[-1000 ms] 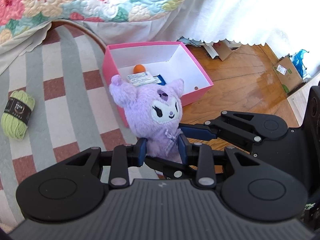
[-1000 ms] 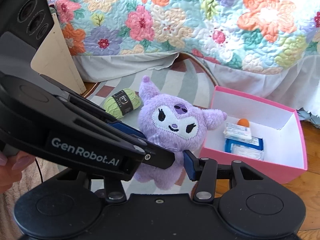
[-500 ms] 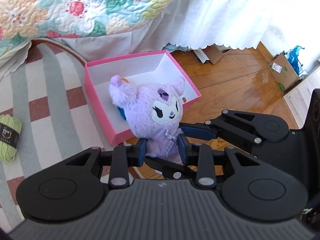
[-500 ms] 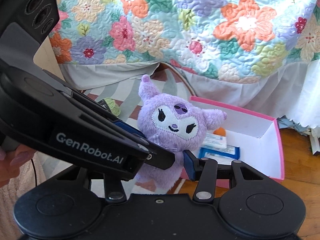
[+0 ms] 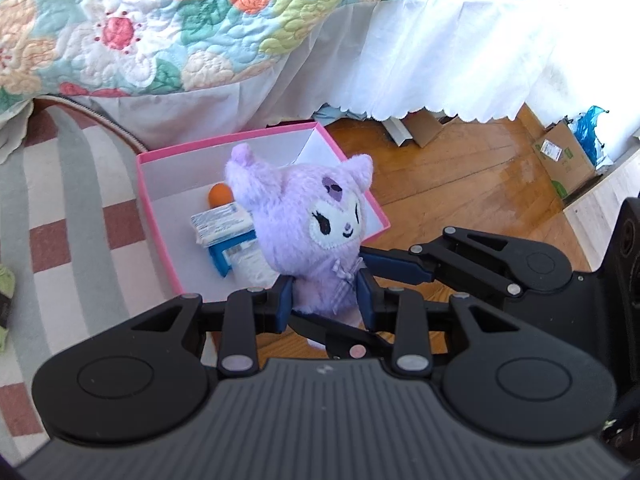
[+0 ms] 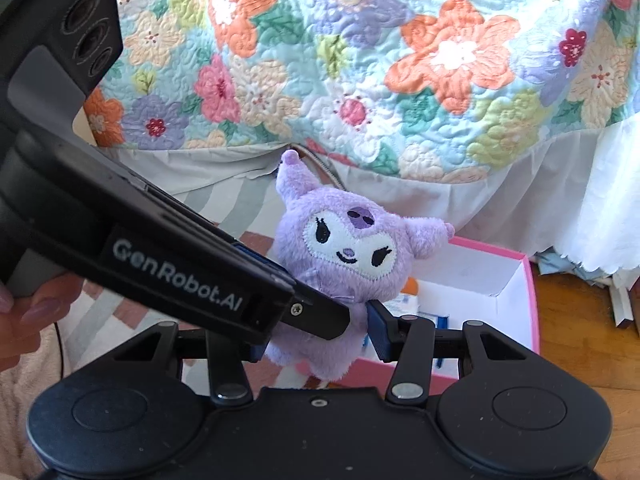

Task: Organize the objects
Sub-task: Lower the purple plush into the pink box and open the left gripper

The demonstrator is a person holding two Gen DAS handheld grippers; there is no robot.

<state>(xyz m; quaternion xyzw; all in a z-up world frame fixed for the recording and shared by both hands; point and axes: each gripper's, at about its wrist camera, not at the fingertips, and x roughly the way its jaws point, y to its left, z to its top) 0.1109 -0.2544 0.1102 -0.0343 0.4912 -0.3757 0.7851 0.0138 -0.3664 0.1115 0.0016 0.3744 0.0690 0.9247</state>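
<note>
A purple plush toy [image 5: 312, 220] with a white face hangs upright over the front edge of an open pink box [image 5: 160, 208]. My left gripper [image 5: 324, 296] is shut on the plush's lower body. My right gripper [image 6: 318, 340] is shut on the same plush toy [image 6: 348, 264] from the other side, and its finger [image 5: 400, 268] reaches in from the right in the left wrist view. The left gripper's body crosses the right wrist view and hides the right gripper's left finger. The box [image 6: 532, 308] holds an orange ball [image 5: 220, 195], a white packet [image 5: 222, 224] and a blue packet [image 5: 224, 256].
A floral quilt [image 6: 400, 60] and white bed skirt [image 5: 420, 60] hang behind the box. A striped rug [image 5: 72, 208] lies to the left, with green yarn [image 5: 6, 284] at the frame edge. Wooden floor [image 5: 460, 176] and cardboard pieces [image 5: 560, 156] lie to the right. A hand [image 6: 24, 320] holds the left gripper.
Both grippers carried the plush from beside the box on the rug to over the box's front. The yarn slid to the left edge of view. The grips stayed the same.
</note>
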